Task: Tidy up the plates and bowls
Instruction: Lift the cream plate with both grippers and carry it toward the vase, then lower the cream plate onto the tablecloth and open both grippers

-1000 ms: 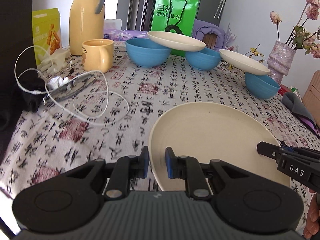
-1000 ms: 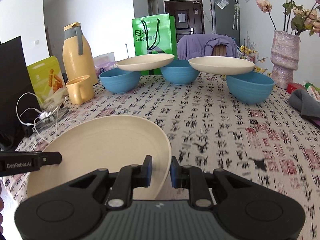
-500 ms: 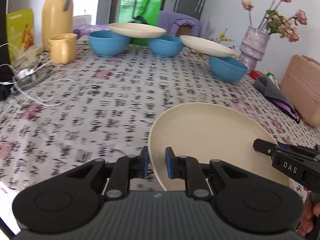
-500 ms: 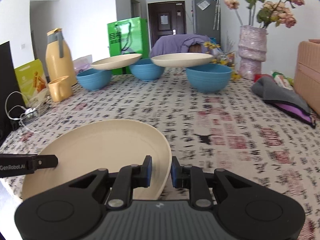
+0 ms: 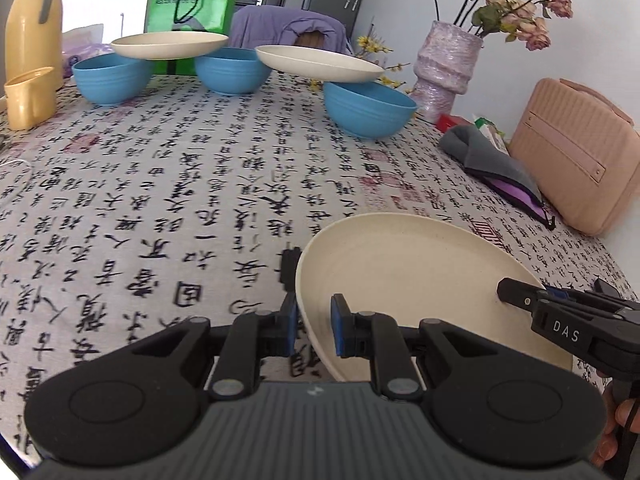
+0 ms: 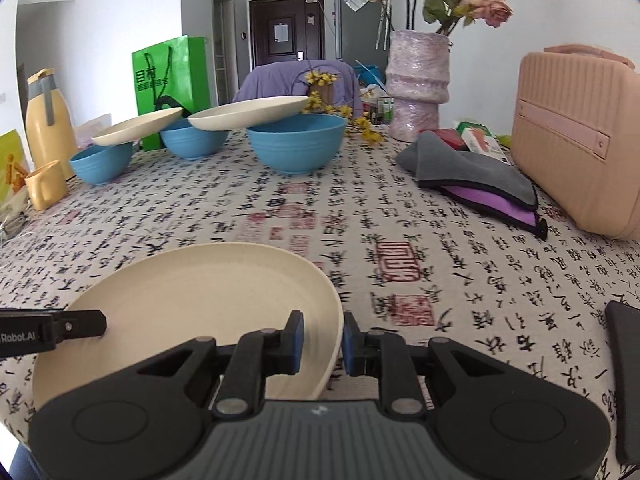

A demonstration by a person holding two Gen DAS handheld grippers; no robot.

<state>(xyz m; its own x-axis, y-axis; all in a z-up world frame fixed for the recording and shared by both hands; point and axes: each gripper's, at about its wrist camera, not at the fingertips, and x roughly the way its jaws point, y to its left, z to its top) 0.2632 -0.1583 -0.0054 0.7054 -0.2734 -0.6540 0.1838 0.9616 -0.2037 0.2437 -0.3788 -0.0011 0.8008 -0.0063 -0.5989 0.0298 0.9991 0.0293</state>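
A cream plate point(image 5: 404, 276) point(image 6: 208, 296) is carried just above the patterned tablecloth by both grippers. My left gripper point(image 5: 314, 330) is shut on its left rim. My right gripper point(image 6: 322, 340) is shut on its right rim, and its black fingers point(image 5: 520, 298) show at the plate's right edge in the left wrist view. At the back stand three blue bowls point(image 5: 108, 78) point(image 5: 232, 70) point(image 5: 368, 108). Two more cream plates point(image 5: 170, 45) point(image 5: 318, 64) rest across their rims, bridging neighbouring bowls.
A yellow jug point(image 5: 32, 20) and yellow mug point(image 5: 30, 96) stand at the back left, a green bag point(image 5: 192, 0) behind the bowls. A purple vase point(image 6: 418, 84), a grey cloth point(image 6: 468, 168) and a pink case point(image 6: 576, 136) sit on the right. A black object point(image 6: 624, 380) lies near right.
Both grippers have carried the plate to the right across the table. The cables and mug have slid out at the left; the vase, cloth and pink case have come into view.
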